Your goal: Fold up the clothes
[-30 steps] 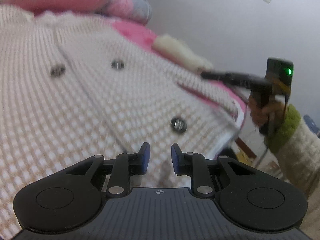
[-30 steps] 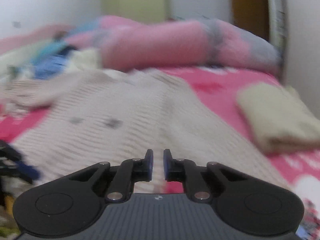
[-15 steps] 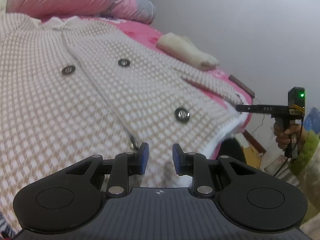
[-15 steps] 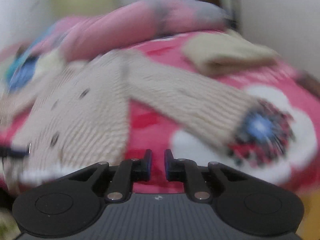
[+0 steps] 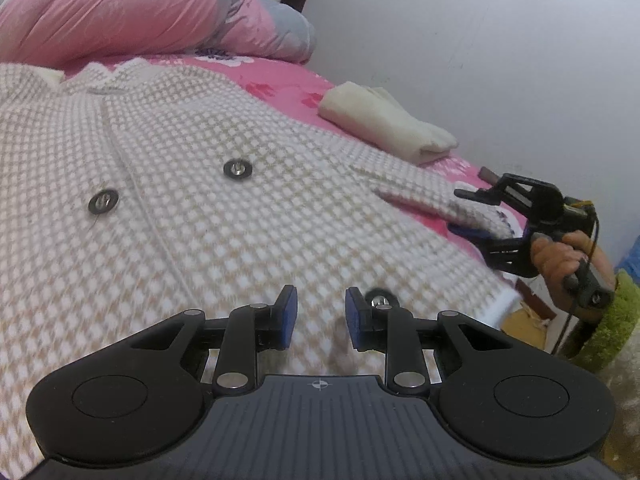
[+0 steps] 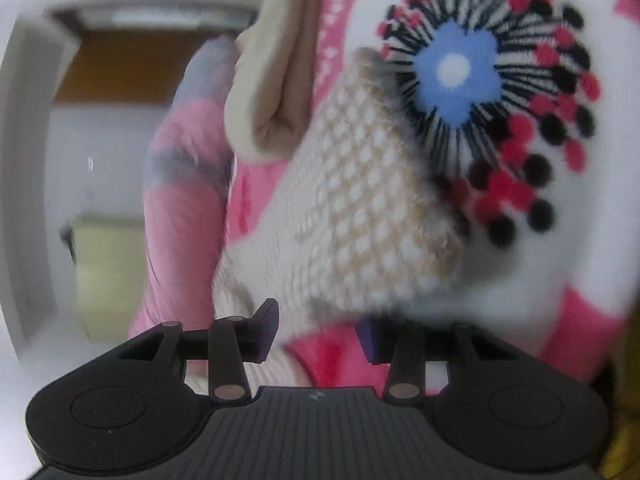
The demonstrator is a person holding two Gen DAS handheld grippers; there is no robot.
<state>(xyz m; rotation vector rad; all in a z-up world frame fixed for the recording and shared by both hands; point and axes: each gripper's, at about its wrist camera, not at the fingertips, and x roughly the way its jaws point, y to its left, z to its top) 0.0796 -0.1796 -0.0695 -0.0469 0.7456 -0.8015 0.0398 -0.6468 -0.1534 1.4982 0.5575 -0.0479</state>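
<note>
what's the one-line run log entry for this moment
stage: sleeve fold | right tool: jaws just opened, around cardigan sleeve cuff, no grip | left tool: open, above cardigan | surface: pink floral bedsheet

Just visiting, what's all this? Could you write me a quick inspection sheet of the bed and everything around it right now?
Surface: bed with pink flowered sheet.
Job's things: checked knit cardigan spread flat, buttons up; its sleeve cuff lies toward the bed edge.
Clutter: folded cream garment; pink-grey quilt rolled behind.
Grippers: left hand-held gripper open over the cardigan hem, holding nothing; right hand-held gripper has just been opening, its fingers around the cuff, not pressing.
Cables: thin black lead below the right hand.
Surroundings: white wall; green sleeve.
</note>
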